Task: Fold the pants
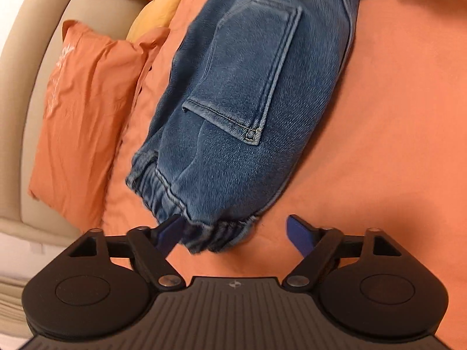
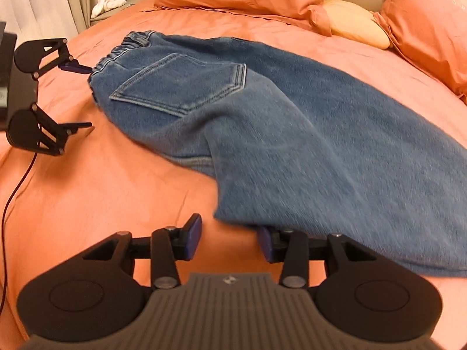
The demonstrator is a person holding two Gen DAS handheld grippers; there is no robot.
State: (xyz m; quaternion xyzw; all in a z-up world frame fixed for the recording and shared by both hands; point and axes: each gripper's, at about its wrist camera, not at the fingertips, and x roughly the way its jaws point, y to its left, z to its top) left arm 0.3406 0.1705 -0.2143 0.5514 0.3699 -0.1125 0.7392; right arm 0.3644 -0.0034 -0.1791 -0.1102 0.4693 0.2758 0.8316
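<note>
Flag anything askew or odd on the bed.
The jeans lie slanted across the orange sheet, already doubled leg on leg, with the lower edge bunched unevenly. No damage or spills. A yellow pillow sits wedged between the orange pillows.

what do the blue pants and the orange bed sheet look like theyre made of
Blue pants: apparently denim, matte and faded, with contrast stitching round the back pocket and a gathered elastic waistband. Orange bed sheet: likely thin woven cotton, matte and finely creased, though the fibre cannot be told.

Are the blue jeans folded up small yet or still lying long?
Still long. The jeans stretch across the orange bed from the elastic waistband, legs lying together, one back pocket showing.
</note>
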